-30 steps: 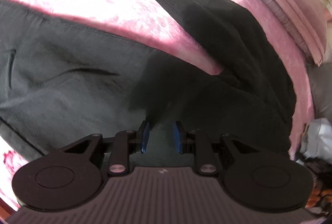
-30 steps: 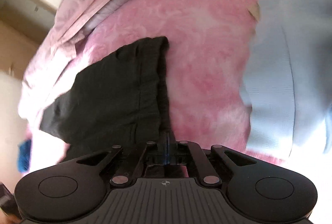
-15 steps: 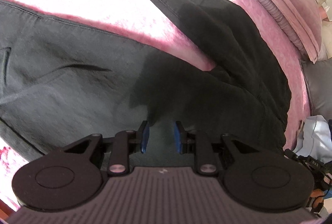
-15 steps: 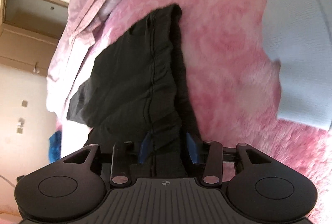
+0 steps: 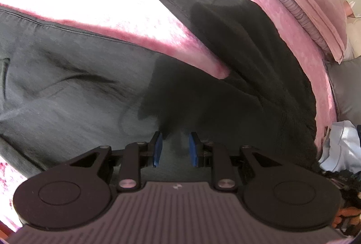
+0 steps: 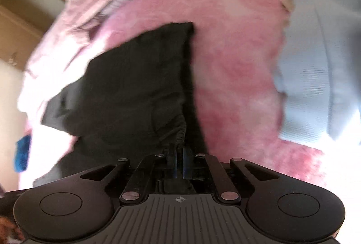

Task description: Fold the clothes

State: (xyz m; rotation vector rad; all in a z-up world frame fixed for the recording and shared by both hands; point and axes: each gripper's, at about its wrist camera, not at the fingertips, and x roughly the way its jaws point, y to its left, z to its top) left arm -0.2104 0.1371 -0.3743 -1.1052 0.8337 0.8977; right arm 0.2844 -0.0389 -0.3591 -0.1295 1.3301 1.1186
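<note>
Right tongs (image 6: pixel 179 161): clamped on black trousers (image 6: pixel 135 85) waistband | left tongs (image 5: pixel 173 149): apart, pads over trousers | pink bedspread (image 6: pixel 237 52) beneath.

No readable text, labels or numbers.
The only mark is a small pale emblem, not legible as a brand, on each ribbed black gripper body (image 5: pixel 175 186) (image 6: pixel 179 199).
</note>
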